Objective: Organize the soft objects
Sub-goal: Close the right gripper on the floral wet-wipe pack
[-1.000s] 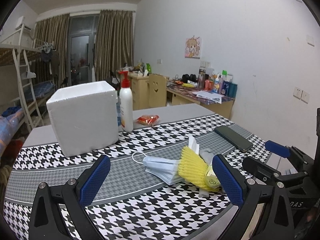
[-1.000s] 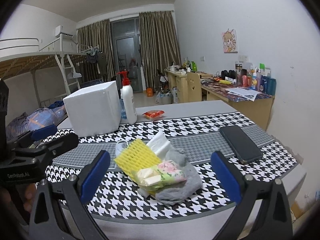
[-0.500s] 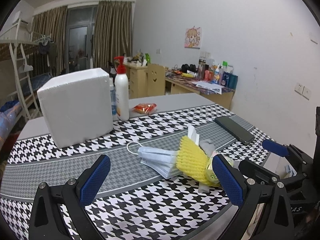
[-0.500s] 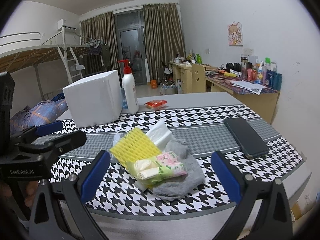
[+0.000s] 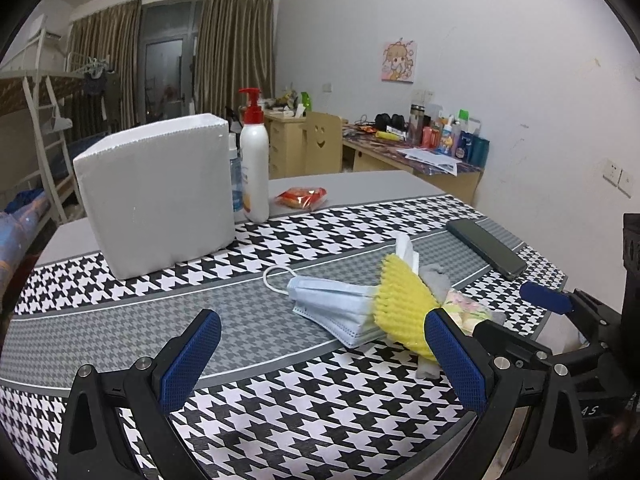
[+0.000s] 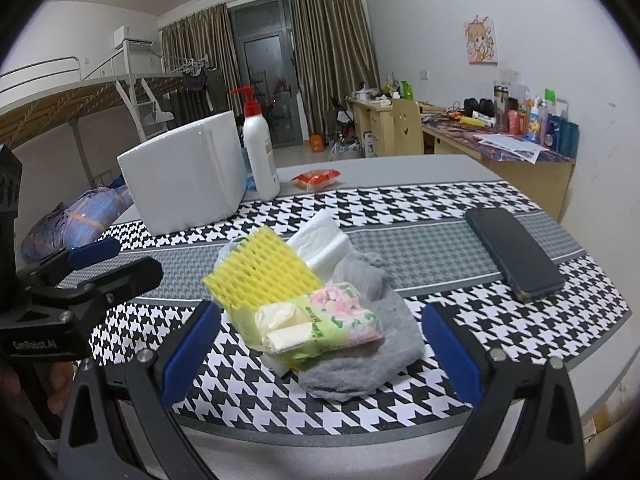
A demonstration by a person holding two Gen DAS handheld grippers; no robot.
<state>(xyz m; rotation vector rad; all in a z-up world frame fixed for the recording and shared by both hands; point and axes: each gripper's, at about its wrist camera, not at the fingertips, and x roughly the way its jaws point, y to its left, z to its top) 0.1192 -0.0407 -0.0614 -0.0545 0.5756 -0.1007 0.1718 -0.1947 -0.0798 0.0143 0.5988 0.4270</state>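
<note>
A heap of soft things lies near the table's front edge: a yellow foam net (image 6: 260,268) (image 5: 402,306), a floral tissue pack (image 6: 320,326), a grey cloth (image 6: 360,360), white tissue (image 6: 320,242) and a stack of blue face masks (image 5: 332,306). My right gripper (image 6: 320,354) is open just in front of the tissue pack, its blue pads (image 6: 192,350) to either side. My left gripper (image 5: 324,360) is open over the cloth, left of the masks, holding nothing. Each gripper shows in the other's view.
A white foam box (image 5: 156,192) stands at the back left with a red-capped pump bottle (image 5: 254,164) beside it. A red snack packet (image 5: 302,197) lies behind. A dark phone (image 6: 514,252) rests right of the heap. The houndstooth tablecloth (image 5: 280,420) ends close in front.
Both grippers have moved forward toward the heap, which now looks larger in both views. Both stay open; nothing on the table has shifted.
</note>
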